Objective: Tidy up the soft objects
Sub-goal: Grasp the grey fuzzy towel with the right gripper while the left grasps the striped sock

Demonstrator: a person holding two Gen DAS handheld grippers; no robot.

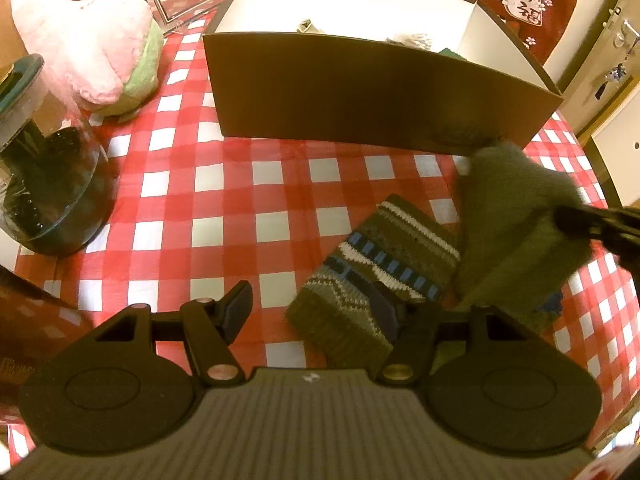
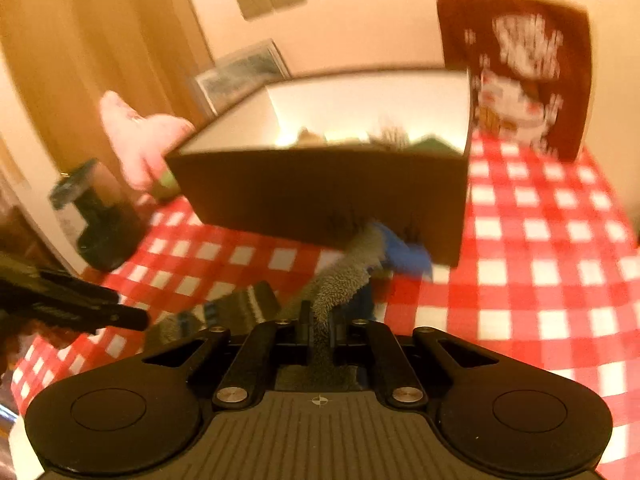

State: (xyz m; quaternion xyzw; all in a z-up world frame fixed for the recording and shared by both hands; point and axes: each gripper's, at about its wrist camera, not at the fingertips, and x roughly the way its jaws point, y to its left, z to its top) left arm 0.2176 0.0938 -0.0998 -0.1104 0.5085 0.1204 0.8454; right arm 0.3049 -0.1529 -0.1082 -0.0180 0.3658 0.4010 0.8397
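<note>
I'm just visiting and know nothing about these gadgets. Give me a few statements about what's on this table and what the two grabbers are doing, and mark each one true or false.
1. The right gripper is clamped on a grey-green sock. True.
2. The left gripper holds the patterned sock. False: its jaws stand open, and that sock lies flat on the checked tablecloth.
3. The brown box is closed with a lid. False: it is open on top, with a few items inside.
4. A pink plush toy sits left of the box. True.
5. A glass jar stands inside the box. False: it stands on the tablecloth, near the toy.
</note>
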